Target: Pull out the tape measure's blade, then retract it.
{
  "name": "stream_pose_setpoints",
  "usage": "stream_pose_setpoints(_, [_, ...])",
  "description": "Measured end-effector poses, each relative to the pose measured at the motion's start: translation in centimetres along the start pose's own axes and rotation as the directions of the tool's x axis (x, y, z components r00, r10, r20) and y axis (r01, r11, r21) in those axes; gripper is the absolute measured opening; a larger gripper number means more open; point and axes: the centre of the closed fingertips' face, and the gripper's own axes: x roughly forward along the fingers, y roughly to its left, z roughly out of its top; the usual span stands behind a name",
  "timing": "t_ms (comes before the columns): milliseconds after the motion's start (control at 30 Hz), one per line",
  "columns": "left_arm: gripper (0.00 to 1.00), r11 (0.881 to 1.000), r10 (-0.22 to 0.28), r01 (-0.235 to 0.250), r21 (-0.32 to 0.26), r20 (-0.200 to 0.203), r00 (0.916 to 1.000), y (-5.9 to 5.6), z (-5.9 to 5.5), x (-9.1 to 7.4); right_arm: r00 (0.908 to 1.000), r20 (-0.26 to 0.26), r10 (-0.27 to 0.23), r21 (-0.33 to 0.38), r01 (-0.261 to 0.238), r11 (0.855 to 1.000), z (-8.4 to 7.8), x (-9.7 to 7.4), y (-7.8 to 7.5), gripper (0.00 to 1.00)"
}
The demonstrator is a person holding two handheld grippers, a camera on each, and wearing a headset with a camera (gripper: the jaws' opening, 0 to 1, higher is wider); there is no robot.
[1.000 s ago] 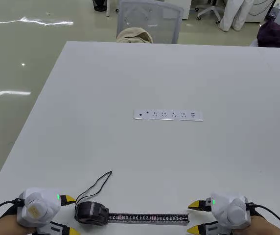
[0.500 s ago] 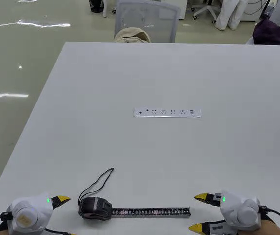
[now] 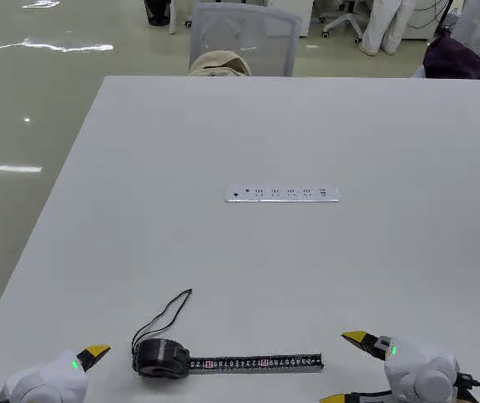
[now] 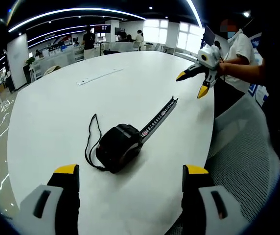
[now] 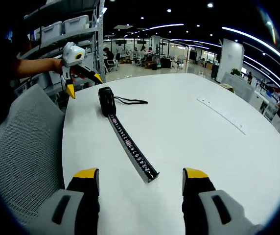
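Tape measure (image 3: 158, 358) on the near edge of the white table (image 3: 324, 117), black case to the left, blade (image 3: 257, 363) drawn out flat and running right along the tabletop. My left gripper (image 5: 84, 85) hangs just left of the case, jaws spread wide, gripping nothing, clear of it. My right gripper (image 3: 347, 367) is just past the blade's hooked end, near it but apart, jaws likewise wide and empty. The case's black wrist cord (image 3: 169, 312) loops away toward the far side. Farther out, mid-table, a white power strip (image 3: 282, 194) lies flat.
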Motion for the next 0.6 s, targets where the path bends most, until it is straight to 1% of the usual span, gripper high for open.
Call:
stream_pose_setpoints(33, [0.86, 1.000, -0.006, 0.006, -0.006, -0.002, 1.0000, -0.4, 0.1, -0.1, 1.0000, 0.001, -0.005, 0.014, 0.005, 1.000, 0.1, -0.2, 0.2, 0.71])
stream_pose_setpoints(67, [0.85, 1.000, -0.005, 0.005, -0.010, -0.003, 1.0000, -0.5, 0.1, -0.2, 1.0000, -0.002, -0.009, 0.020, 0.009, 1.000, 0.1, -0.2, 0.3, 0.72])
stream_pose_setpoints(167, [0.87, 0.999, 0.020, -0.019, -0.030, 0.024, 0.9995, -0.7, 0.8, -0.4, 0.9992, -0.002, -0.039, 0.042, 0.039, 0.998, 0.1, -0.6, 0.3, 0.74])
stream_pose_setpoints(233, [0.90, 0.998, 0.045, -0.043, -0.047, 0.033, 0.9985, -0.7, 1.0, -0.4, 0.9987, 0.005, -0.051, 0.062, 0.050, 0.997, 0.2, -0.8, 0.6, 0.76])
stream_pose_setpoints(300, [0.92, 0.996, 0.064, -0.061, -0.066, 0.042, 0.9971, -1.0, 1.2, -0.5, 0.9976, 0.000, -0.069, 0.069, 0.069, 0.995, 0.1, -0.9, 0.7, 0.77])
stream_pose_setpoints(367, [0.93, 0.995, 0.067, -0.064, -0.071, 0.041, 0.9969, -1.8, 1.3, -0.5, 0.9945, 0.000, -0.105, 0.079, 0.105, 0.991, 0.1, -1.2, 0.7, 0.77])
stream_pose_setpoints(467, [0.94, 0.994, 0.086, -0.083, -0.077, 0.043, 0.9954, -2.5, 1.4, -0.5, 0.9926, -0.013, -0.121, 0.091, 0.122, 0.988, -0.1, -1.2, 1.2, 0.80])
stream_pose_setpoints(500, [0.95, 0.992, 0.095, -0.090, -0.084, 0.053, 0.9941, -2.6, 1.6, -0.5, 0.9911, -0.014, -0.133, 0.098, 0.133, 0.986, -0.1, -1.3, 1.2, 0.80])
stream_pose_setpoints(600, [0.97, 0.988, 0.122, -0.115, -0.100, 0.063, 0.9906, -2.8, 1.8, -0.5, 0.9874, -0.011, -0.158, 0.124, 0.158, 0.980, 0.0, -1.5, 1.2, 0.81])
